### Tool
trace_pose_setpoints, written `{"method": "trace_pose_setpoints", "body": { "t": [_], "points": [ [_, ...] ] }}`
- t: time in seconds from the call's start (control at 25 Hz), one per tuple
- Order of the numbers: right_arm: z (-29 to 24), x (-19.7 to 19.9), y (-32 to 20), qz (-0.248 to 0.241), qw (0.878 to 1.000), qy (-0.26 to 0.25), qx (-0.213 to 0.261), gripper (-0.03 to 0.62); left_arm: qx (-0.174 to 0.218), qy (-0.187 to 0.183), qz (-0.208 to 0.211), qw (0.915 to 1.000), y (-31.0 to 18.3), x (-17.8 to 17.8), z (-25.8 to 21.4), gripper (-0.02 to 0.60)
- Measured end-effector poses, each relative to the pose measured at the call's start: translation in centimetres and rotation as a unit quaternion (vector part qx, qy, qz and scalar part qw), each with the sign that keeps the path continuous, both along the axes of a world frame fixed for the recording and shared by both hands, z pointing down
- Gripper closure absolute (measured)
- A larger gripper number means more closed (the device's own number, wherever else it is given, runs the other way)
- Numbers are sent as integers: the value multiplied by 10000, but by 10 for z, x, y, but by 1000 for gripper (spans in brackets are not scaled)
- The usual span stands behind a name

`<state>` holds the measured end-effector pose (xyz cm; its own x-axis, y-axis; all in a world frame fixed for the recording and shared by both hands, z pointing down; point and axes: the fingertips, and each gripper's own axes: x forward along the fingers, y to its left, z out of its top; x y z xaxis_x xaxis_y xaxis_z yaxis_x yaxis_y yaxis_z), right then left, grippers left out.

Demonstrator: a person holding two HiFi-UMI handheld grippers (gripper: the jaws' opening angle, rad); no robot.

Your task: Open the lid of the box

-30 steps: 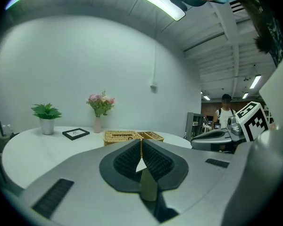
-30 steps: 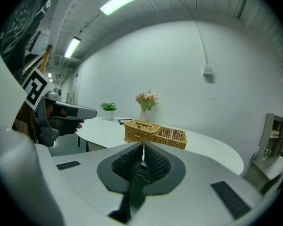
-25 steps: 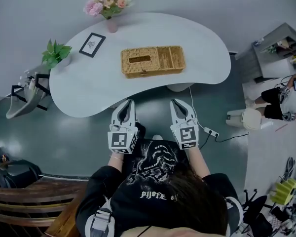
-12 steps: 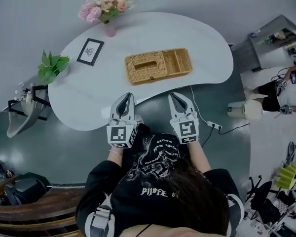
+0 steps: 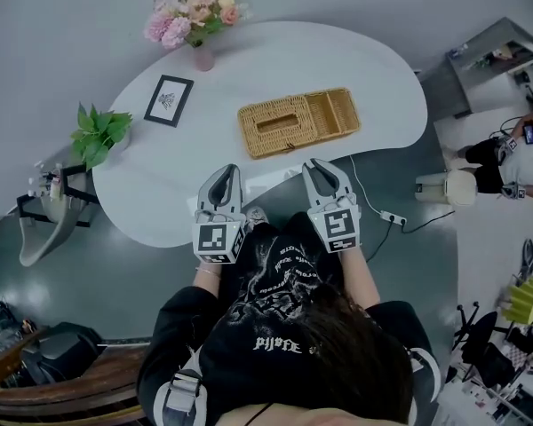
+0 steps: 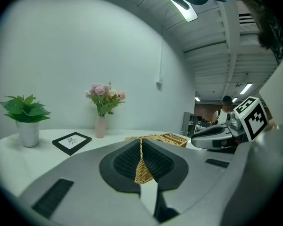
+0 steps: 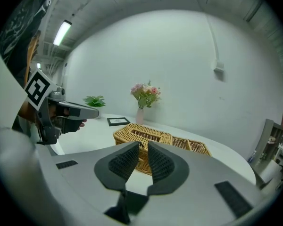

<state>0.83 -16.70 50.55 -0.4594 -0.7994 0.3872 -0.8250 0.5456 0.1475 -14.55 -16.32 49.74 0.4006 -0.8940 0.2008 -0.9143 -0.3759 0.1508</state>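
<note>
a rectangular woven wicker box [image 5: 298, 122] in honey-coloured cane lies on a smooth white kidney-shaped table [image 5: 160, 176], toward the near edge. its left part is covered by a flat woven lid with a long slot; its right part is open, split into small compartments. the lid lies down flat on the box.

the left gripper [image 5: 222, 174], matte grey plastic with ribbed black pads, hangs over the table's near edge, well short of the box. its jaws are drawn together at the tips, leaving only a sliver, and they clasp nothing. the right gripper [image 5: 318, 167] hangs beside it, nearer the box but apart from it. its jaws stand a narrow gap apart and are empty.

the head view alone gives the table's curved outline. the gripper views show the box's coarse weave through the jaw gaps, and each shows the other gripper's marker cube.

a pink bouquet in a slim pink vase [image 5: 200, 20], a black-framed picture [image 5: 169, 100] and a leafy green plant in a white pot [image 5: 98, 131] stand farther left.
</note>
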Motion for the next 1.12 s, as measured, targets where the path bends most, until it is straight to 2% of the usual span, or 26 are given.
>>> {"method": "trace_pose_setpoints", "body": {
  "t": [0.32,0.6,0.84,1.12],
  "points": [
    [4,-12,-10,-263,9992,259,-138,505,-160,-29,-11,9999,1,-7,7,554],
    [9,-16,-22,-660,9960,548,-251,500,-176,-66,-213,9996,-6,-10,4,554],
    [14,-22,-33,-1166,9890,854,-303,500,-213,-113,-446,9987,-14,-11,4,554],
    [26,-26,-39,-1775,9751,1233,-501,502,-236,-123,-643,9976,-23,-8,5,554]
  ]
}}
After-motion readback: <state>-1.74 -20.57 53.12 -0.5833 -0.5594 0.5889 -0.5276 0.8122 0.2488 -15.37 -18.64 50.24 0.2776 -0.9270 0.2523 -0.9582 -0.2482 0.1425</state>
